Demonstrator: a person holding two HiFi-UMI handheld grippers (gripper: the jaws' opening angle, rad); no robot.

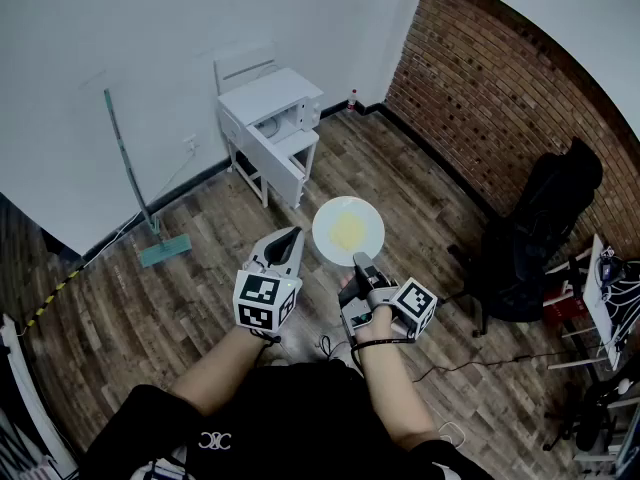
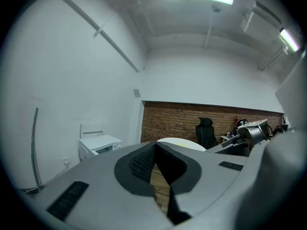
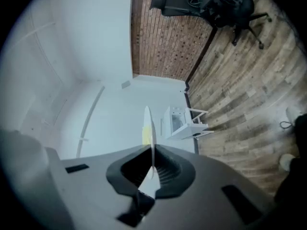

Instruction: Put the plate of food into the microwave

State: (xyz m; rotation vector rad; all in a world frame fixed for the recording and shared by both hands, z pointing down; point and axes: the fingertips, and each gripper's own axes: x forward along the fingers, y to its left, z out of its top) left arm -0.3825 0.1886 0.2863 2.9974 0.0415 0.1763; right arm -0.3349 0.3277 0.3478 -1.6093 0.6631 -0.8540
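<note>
A white plate [image 1: 325, 230] with yellow food [image 1: 349, 232] on it is held up over the wooden floor [image 1: 420, 198]. Its near rim is pinched by the jaws of the right gripper [image 1: 360, 264], and the plate is seen edge-on between them. The left gripper [image 1: 293, 234] is held just left of the plate, its jaws pressed together on nothing. The white microwave [image 1: 268, 96] is seen far off by the wall, on a small white table [image 1: 290, 158], well apart from the plate. A black chair [image 1: 540, 238] is seen at the right.
</note>
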